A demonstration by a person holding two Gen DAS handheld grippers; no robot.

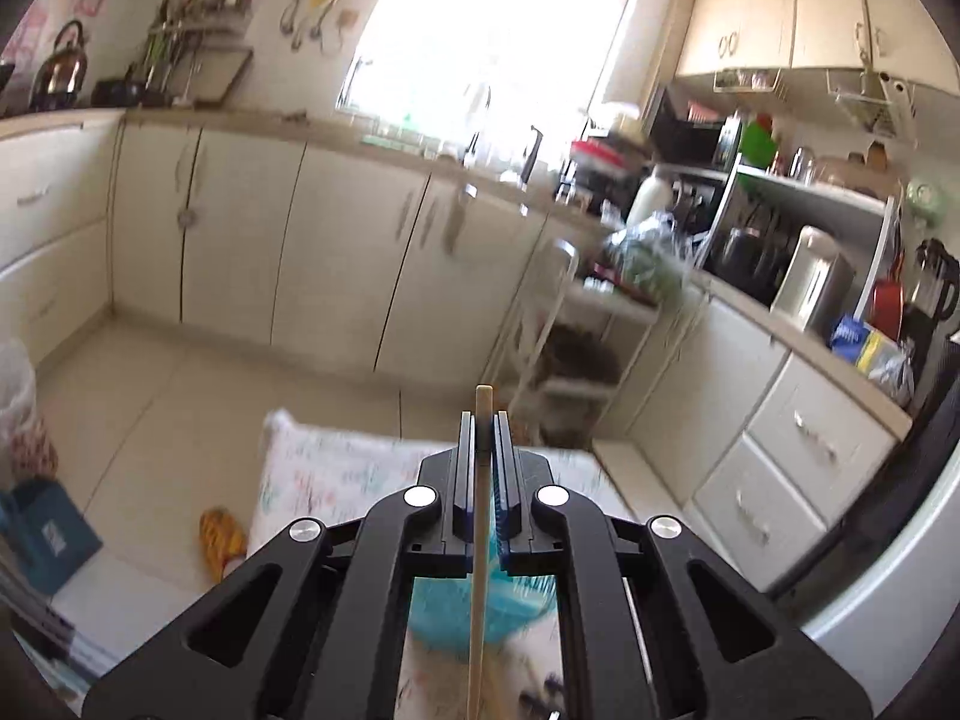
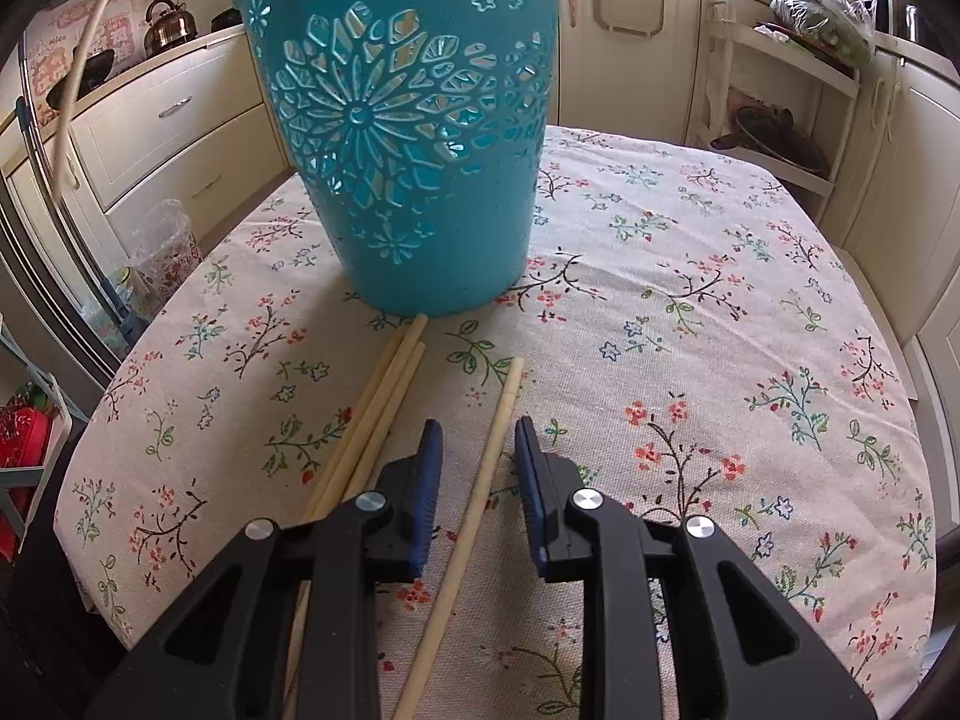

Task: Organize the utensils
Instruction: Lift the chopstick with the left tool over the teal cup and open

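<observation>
My left gripper (image 1: 483, 420) is shut on a pale wooden chopstick (image 1: 477, 570), held high above the table; the stick runs straight down between the jaws, its tip poking just past them. Below it shows part of the teal cut-out basket (image 1: 516, 606). In the right wrist view the same basket (image 2: 408, 138) stands upright on the floral tablecloth (image 2: 690, 330). My right gripper (image 2: 477, 429) is open, low over the cloth, with a single chopstick (image 2: 480, 480) lying between its fingers and gaps on both sides. Two more chopsticks (image 2: 384, 408) lie side by side just to the left.
Cream kitchen cabinets (image 1: 240, 228) ring the room. A white shelf trolley (image 2: 780, 120) stands beyond the table's far right corner. A pale cable (image 2: 78, 72) curves through the upper left. A yellow slipper (image 1: 222, 540) lies on the tiled floor beside the table.
</observation>
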